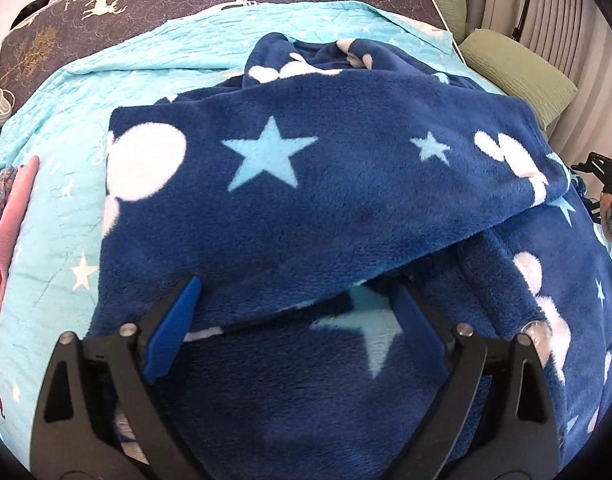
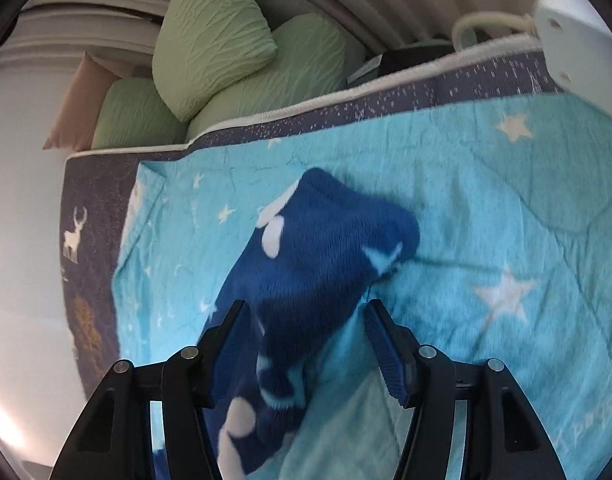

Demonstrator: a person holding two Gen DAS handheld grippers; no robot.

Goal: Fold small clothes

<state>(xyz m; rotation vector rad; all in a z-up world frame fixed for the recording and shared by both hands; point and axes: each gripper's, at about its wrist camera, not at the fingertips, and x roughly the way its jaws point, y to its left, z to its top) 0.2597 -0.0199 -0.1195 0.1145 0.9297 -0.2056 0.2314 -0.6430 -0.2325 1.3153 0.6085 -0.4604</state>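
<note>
Across the bed's turquoise quilt (image 1: 58, 216) lies my navy fleece garment (image 1: 306, 200), folded over near the middle. My left claw (image 1: 302, 320) gapes wide over its near fold. My right claw (image 2: 306, 344), spread and gripping nothing, straddles a sleeve-like end (image 2: 326, 240) running straight ahead.

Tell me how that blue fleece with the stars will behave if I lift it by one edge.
The blue fleece will probably droop limply; it already lies in soft folds. Its plush pile should grip the pads rather than slip. Doubled layers may slide apart.
</note>
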